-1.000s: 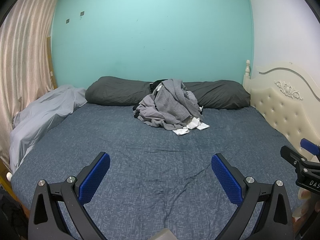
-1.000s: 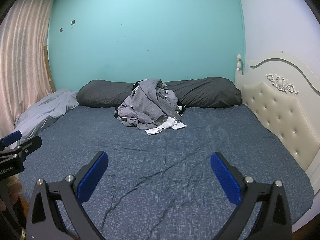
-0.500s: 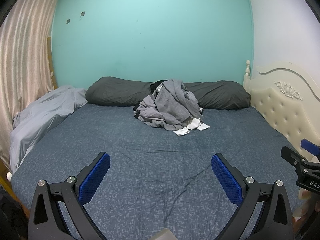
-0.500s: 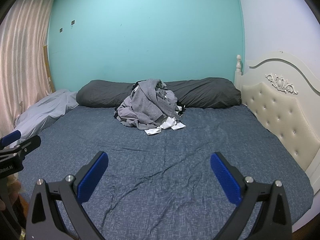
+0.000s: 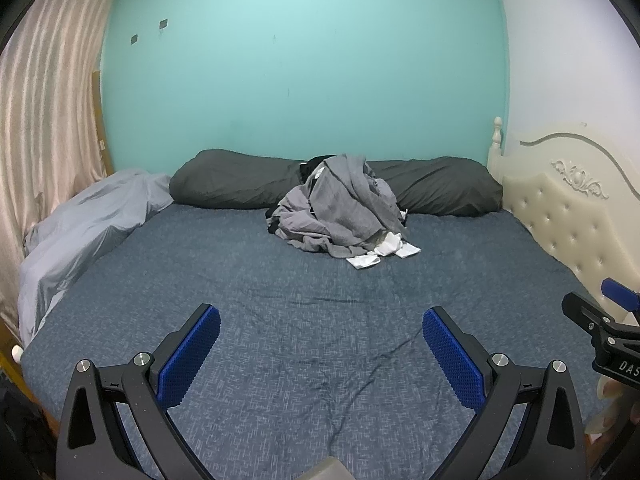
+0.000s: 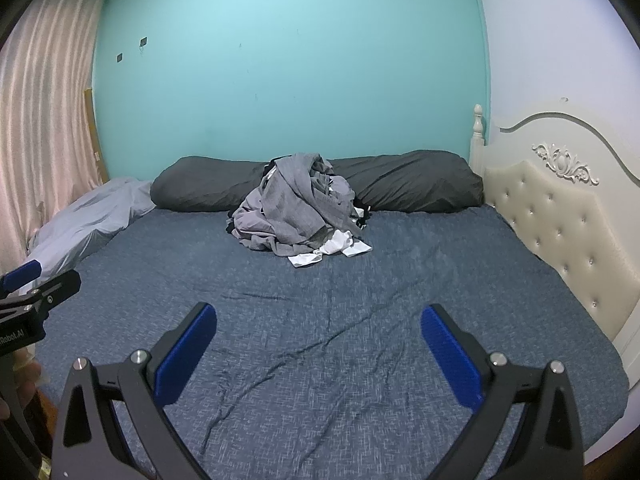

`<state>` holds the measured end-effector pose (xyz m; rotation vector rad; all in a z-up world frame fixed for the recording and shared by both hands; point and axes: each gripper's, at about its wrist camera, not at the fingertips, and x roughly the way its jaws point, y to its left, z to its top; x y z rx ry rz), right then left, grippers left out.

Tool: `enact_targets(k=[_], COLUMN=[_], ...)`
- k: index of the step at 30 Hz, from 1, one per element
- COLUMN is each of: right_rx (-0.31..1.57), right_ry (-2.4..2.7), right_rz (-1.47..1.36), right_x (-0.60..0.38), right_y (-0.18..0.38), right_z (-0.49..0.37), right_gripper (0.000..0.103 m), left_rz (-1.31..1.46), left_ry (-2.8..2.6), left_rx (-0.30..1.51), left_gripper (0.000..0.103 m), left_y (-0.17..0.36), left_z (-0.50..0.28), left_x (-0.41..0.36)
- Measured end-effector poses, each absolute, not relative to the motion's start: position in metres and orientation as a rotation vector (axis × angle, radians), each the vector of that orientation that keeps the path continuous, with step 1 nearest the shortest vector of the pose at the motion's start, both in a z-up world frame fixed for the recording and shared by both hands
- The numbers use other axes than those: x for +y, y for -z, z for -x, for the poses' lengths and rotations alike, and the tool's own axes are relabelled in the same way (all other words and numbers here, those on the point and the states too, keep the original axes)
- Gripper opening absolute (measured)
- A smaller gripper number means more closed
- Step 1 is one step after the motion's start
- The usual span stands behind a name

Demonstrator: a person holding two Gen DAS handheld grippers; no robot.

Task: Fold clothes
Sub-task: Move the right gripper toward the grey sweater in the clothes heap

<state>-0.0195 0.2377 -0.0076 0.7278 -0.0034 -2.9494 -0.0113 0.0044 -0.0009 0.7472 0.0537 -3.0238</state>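
Two claws, both yours, both spread wide w/ nothing between the blue pads. Left claw (image 5: 321, 334) hangs over the near part of the bed (image 5: 248, 344), fingers apart, pads clear of the sheet. Right claw (image 6: 319, 332) does the same just beside it; in the left wrist view you see its black frame at the right edge, and in the right wrist view the left one shows at the left edge w/ part of your hand below it.

Under both claws: dark blue bedsheet (image 6: 320, 360), a few creases running across, otherwise bare in front.

Further out, well apart from either claw, the clothes pile (image 5: 340, 210) sits mid-bed toward the far side: mostly grey garments heaped up, some black underneath, white pieces (image 5: 384, 252) spilling at its near right edge. Nothing folded yet.

Behind the pile, touching it, a long dark grey pillow (image 5: 440, 190) runs along the teal wall (image 5: 300, 60). Light grey duvet (image 5: 84, 224) bunched at left by the curtain (image 5: 44, 120). Cream tufted headboard (image 6: 560, 220) at right.
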Motion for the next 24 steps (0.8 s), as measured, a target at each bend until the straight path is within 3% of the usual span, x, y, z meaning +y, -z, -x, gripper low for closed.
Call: enact_targets(k=[24], right_rx=[0.005], right_ry=[2.927], right_rz=[-0.789], right_x=[0.238], right_y=[0.010], right_z=[0.097], right_gripper=[0.103], left_rz=[-0.797], left_ry=[2.991], left_rx=[0.098], left_gripper=[0.103], left_y=[0.004], left_z=[0.092], left_x=[-0.007])
